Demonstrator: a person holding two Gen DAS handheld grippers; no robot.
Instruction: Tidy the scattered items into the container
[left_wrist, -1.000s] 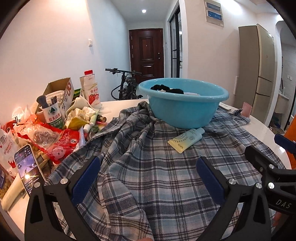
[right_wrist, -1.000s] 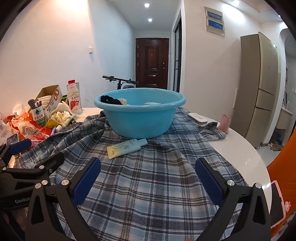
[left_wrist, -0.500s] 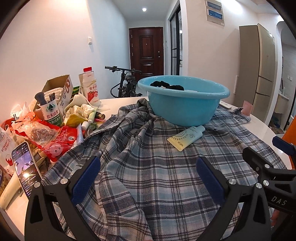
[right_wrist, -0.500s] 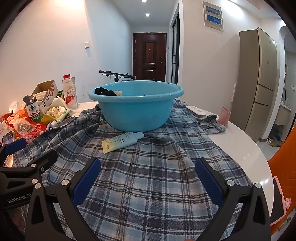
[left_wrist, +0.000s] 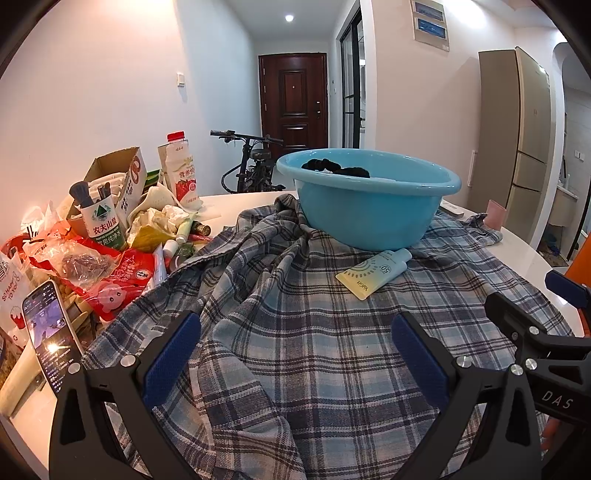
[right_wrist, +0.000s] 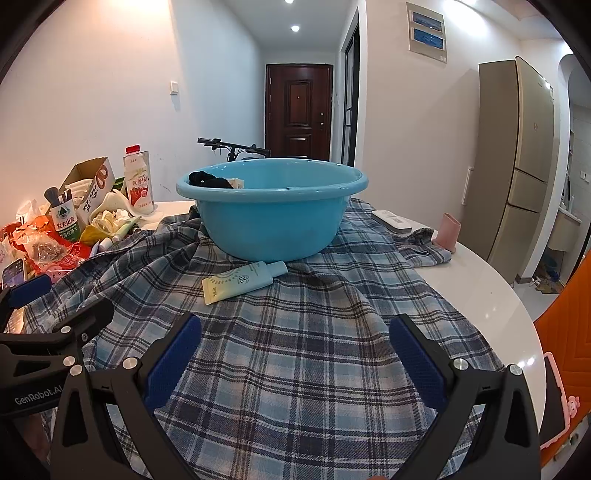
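- We see plain white walls (right_wrist: 92, 92) on the left, with a small white wall switch (right_wrist: 174, 87) set into them.
- We look down a narrow hallway to a dark reddish-brown panelled door (right_wrist: 298, 114) at its far end.
- We count round recessed ceiling lights (right_wrist: 294, 28) glowing in the white ceiling above the hallway.
- We notice a black-framed glass door (right_wrist: 351, 107) on the right-hand wall of the hallway.
- We find a grey wall panel with two blue strips (right_wrist: 426, 31) high on the right wall.
- We see a tall beige multi-door refrigerator (right_wrist: 524, 162) standing at the right.
- We make out a black bicycle (left_wrist: 251, 162) parked in the hallway.
- We see pale floor (right_wrist: 543, 299) beyond the refrigerator.
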